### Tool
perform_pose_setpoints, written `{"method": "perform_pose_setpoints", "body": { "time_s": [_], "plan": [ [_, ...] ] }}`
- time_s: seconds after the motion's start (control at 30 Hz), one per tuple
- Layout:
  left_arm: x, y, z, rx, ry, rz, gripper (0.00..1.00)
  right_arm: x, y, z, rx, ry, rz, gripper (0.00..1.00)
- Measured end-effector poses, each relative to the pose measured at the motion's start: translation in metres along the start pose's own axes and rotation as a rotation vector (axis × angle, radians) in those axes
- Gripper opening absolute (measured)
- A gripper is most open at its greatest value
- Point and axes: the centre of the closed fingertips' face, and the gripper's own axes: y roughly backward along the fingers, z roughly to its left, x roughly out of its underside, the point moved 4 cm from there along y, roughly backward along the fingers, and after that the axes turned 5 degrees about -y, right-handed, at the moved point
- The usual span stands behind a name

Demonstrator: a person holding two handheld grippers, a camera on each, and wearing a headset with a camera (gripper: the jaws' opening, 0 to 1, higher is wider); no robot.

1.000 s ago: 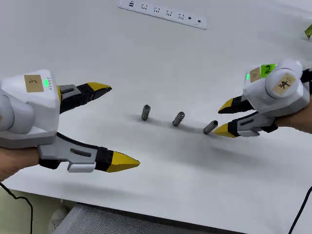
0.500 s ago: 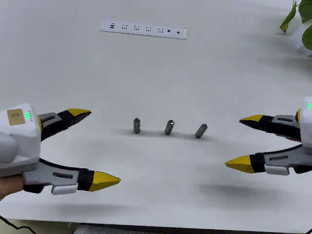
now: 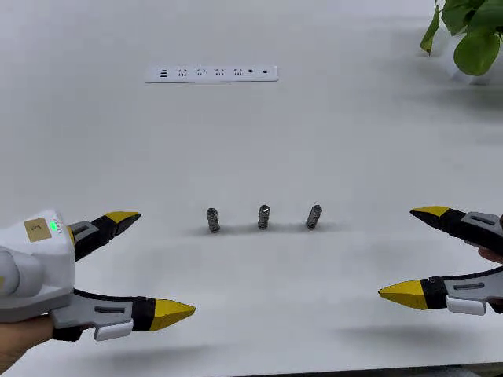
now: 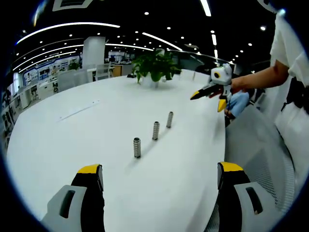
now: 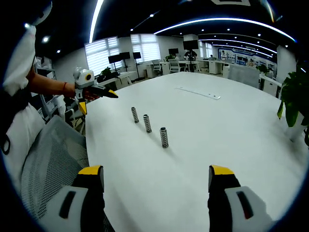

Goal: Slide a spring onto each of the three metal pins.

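Both left gripper point(image 3: 167, 263) and right gripper point(image 3: 395, 252) gape wide, clear of springs point(image 3: 263, 217).

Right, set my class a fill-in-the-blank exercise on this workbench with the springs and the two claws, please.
1. The springs standing upright in a row on the table number ____.
2. The left claw and the right claw both have their jaws ____.
3. The leaves of the plant are ____.
4. The power strip lies flat, and its colour is ____.
Missing words: three; open; green; white.
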Motion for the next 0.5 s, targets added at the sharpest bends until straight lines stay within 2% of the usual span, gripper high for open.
{"method": "perform_pose_setpoints", "body": {
  "time_s": [0.5],
  "plan": [
    [0.0024,0.0017,-0.0028,-0.001,0.012,-0.003,1.00,-0.0050,-0.0044,0.0017,0.001,0.007,-0.004,0.90]
  ]
}}
